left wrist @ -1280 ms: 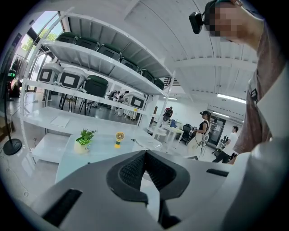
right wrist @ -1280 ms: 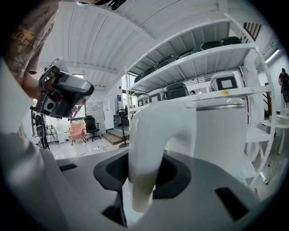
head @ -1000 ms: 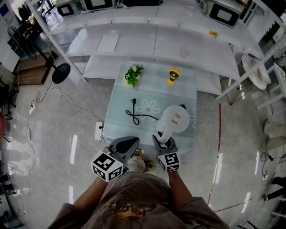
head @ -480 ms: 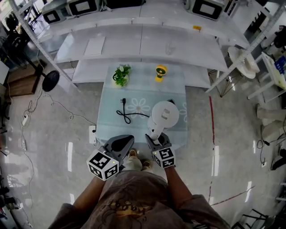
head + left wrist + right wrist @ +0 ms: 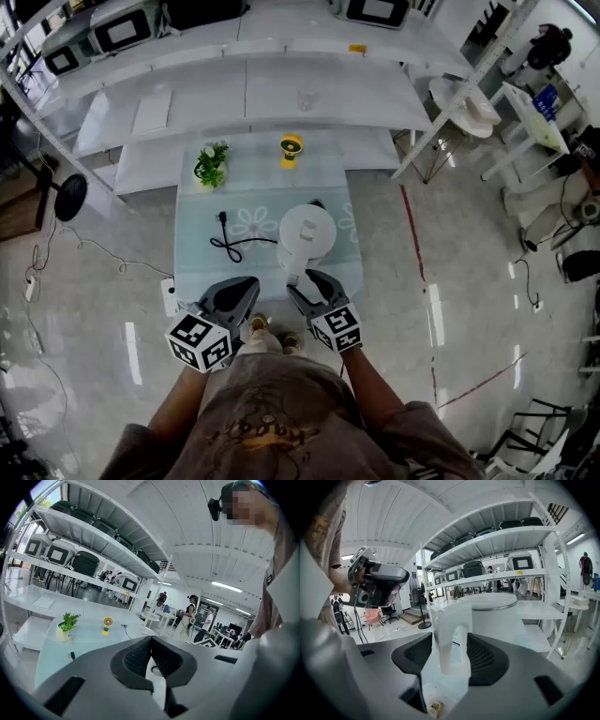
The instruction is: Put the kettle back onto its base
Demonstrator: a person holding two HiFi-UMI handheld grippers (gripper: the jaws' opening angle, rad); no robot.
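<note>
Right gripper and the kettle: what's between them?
Nothing else. The right gripper view shows the handle of the kettle standing between the jaws of the right gripper, which have just been opening and are not pressing on it.

Kettle (image 5: pixel 307 232) on table (image 5: pixel 195 272), right of cord (image 5: pixel 232 247), probably touching it.

head view from above, gripper views low, shared table (image 5: pixel 197 272)

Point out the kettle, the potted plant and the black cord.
Kettle (image 5: pixel 307 234): head view, on its lid.
Potted plant (image 5: pixel 211 161): head view, on its leaves.
Black cord (image 5: pixel 223 218): head view, on its plug.
</note>
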